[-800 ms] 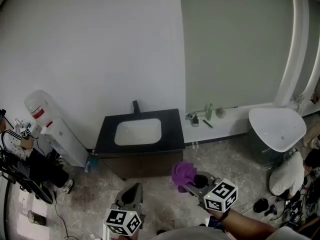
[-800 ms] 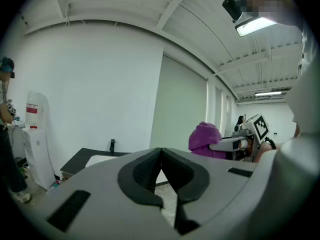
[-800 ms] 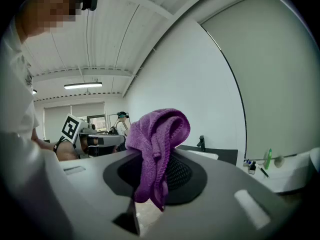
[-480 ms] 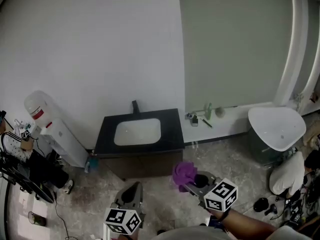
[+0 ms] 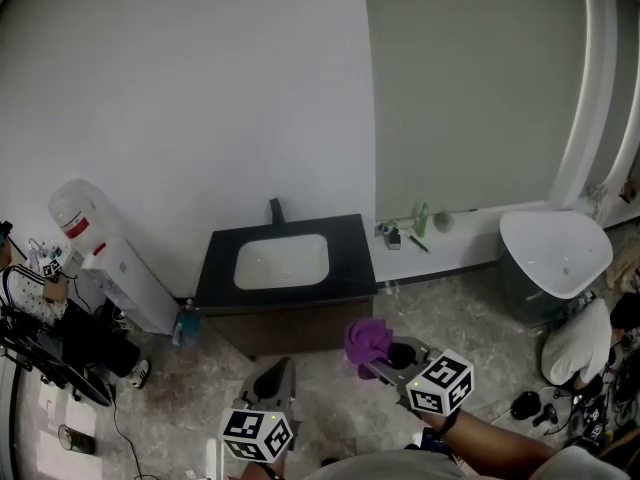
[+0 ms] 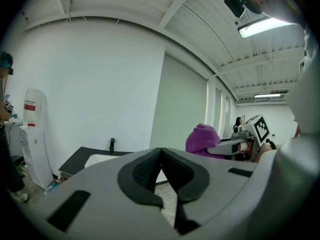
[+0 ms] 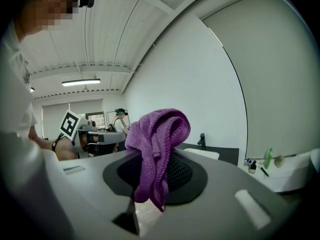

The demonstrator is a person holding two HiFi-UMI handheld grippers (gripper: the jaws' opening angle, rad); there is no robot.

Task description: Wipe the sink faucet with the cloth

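- The right gripper [image 5: 378, 360] was held low and near, in front of the person, with its jaws clamped on a purple cloth [image 5: 367, 343].
- In the right gripper view the cloth [image 7: 157, 134] bunched up above the dark pads and hung down between them in a loose fold.
- The left gripper [image 5: 274, 376] hovered just to the left of the right one, a little nearer the person. Its jaws were pressed together with nothing between them, and in the left gripper view the two pads [image 6: 147, 169] met at the tip.
- The sink [image 5: 282, 260], a white basin set in a black counter, stood against the far wall, well apart from both grippers.
- The faucet [image 5: 276, 210] was a small dark upright at the far edge of that counter, behind the basin, with nothing touching it.
- A white water dispenser [image 5: 100, 253] stood to the left of the counter.
- To the right, a green bottle [image 5: 421, 218] stood on a low ledge along the wall.
- Farther right sat a large white tub [image 5: 555, 253].
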